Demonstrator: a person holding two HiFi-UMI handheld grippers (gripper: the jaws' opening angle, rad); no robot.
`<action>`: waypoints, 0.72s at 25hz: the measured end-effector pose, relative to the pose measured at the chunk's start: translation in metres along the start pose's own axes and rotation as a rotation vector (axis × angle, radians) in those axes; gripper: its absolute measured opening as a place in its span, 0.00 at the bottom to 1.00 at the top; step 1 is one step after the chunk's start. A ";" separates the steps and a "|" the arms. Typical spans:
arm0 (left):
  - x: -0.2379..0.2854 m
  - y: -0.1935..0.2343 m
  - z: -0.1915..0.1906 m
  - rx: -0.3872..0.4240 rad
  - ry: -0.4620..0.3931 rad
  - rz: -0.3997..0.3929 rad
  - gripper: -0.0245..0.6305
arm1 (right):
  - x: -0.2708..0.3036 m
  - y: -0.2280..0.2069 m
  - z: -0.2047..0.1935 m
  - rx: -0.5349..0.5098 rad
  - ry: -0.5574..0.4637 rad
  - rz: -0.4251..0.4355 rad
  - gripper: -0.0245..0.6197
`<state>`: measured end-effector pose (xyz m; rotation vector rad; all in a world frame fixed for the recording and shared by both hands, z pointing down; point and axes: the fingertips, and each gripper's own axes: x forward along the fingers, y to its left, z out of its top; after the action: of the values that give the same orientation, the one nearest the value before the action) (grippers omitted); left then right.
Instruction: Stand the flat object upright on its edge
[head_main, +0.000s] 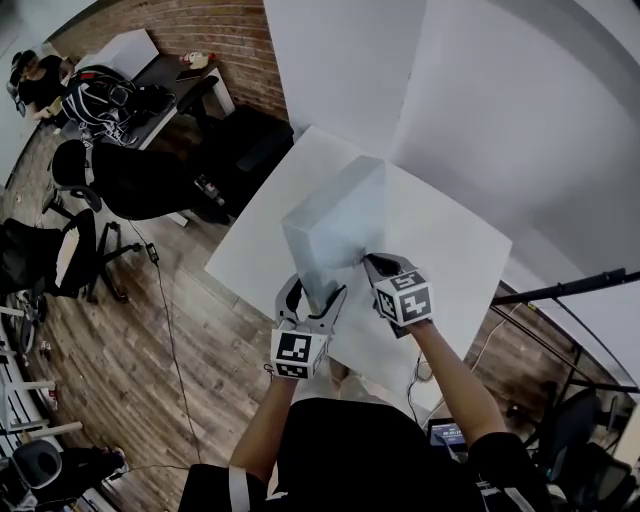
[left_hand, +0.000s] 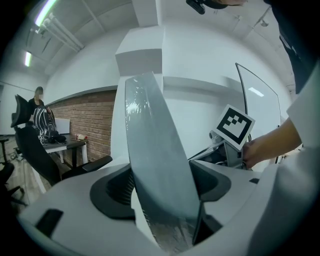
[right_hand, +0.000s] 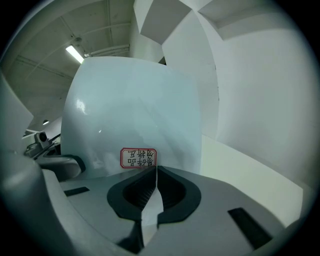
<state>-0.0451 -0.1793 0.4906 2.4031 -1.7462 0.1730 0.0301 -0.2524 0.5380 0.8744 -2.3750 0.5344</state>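
We are clamping both tongs on the same thing: the left gripper (left_hand: 162, 192) is pressing its dark pads against the two faces of the pale grey, plastic-wrapped flat panel (left_hand: 150, 135), and the right gripper (right_hand: 154, 192) is pinching its jaws together on the panel's thin lower margin, just under a red-bordered label (right_hand: 138, 157). In the head view we are holding the panel raised on edge over the white square table (head_main: 440, 240), leaning rather than truly upright. Whether its bottom edge is touching the tabletop, we cannot tell. By our reckoning the lift is mostly done, and squaring it up and letting go are what is left. Our left forearm (head_main: 265, 420) and right forearm (head_main: 455, 375) are reaching forward, side by side, converging on its near end.
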 end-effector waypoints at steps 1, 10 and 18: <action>0.002 0.002 0.000 -0.002 0.002 -0.002 0.57 | 0.002 -0.001 0.002 0.002 -0.003 -0.004 0.10; 0.014 0.011 0.005 -0.016 -0.021 -0.049 0.57 | 0.014 -0.011 0.015 0.044 -0.028 -0.023 0.11; 0.021 0.001 0.001 0.070 -0.013 -0.108 0.57 | 0.014 -0.024 0.012 0.098 -0.046 -0.035 0.11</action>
<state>-0.0398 -0.1998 0.4943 2.5464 -1.6362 0.2077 0.0332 -0.2824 0.5410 0.9795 -2.3871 0.6277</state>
